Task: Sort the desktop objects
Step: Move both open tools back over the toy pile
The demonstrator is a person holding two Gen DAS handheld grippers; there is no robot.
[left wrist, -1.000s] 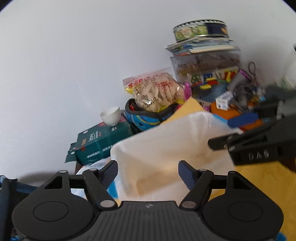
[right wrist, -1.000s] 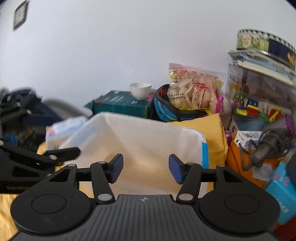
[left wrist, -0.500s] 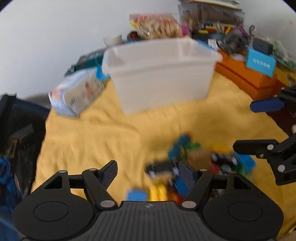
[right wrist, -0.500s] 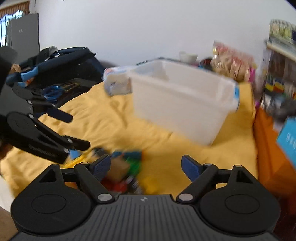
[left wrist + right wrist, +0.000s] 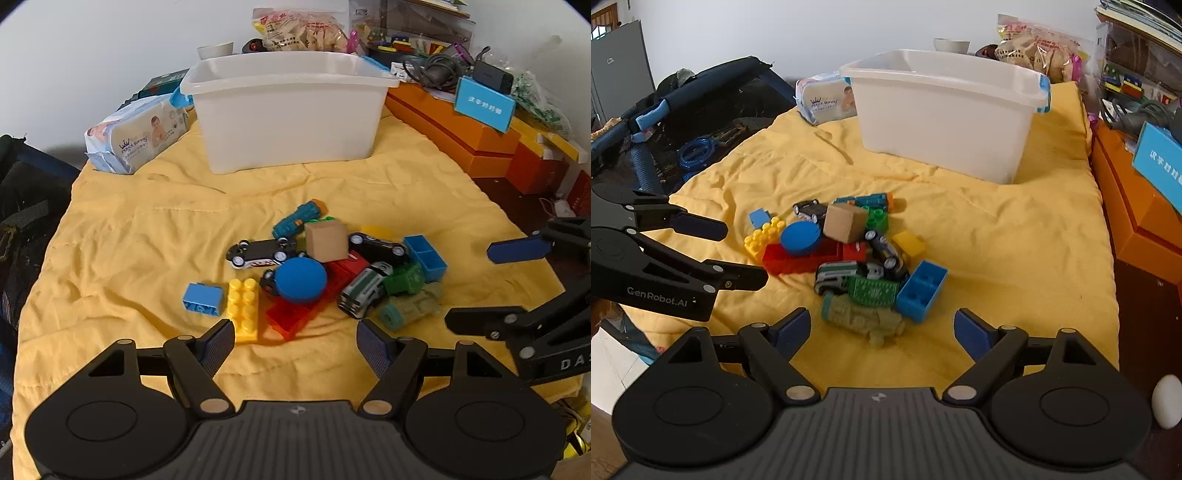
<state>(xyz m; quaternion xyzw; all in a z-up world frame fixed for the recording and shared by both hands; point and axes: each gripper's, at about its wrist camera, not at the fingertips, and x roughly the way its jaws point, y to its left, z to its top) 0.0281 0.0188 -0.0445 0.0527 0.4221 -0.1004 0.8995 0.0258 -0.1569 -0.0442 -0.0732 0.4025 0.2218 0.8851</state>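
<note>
"GenRobot.AI" lettering on left gripper (image 5: 735,254)

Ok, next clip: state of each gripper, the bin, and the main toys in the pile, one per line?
left gripper: open, holding nothing
right gripper: open, holding nothing
white bin: upright, lid off, contents hidden
black toy car: on its side
cardboard cube: resting atop the pile
blue disc: lying on the red brick
yellow brick: studs up
blue brick: apart from the pile
</note>
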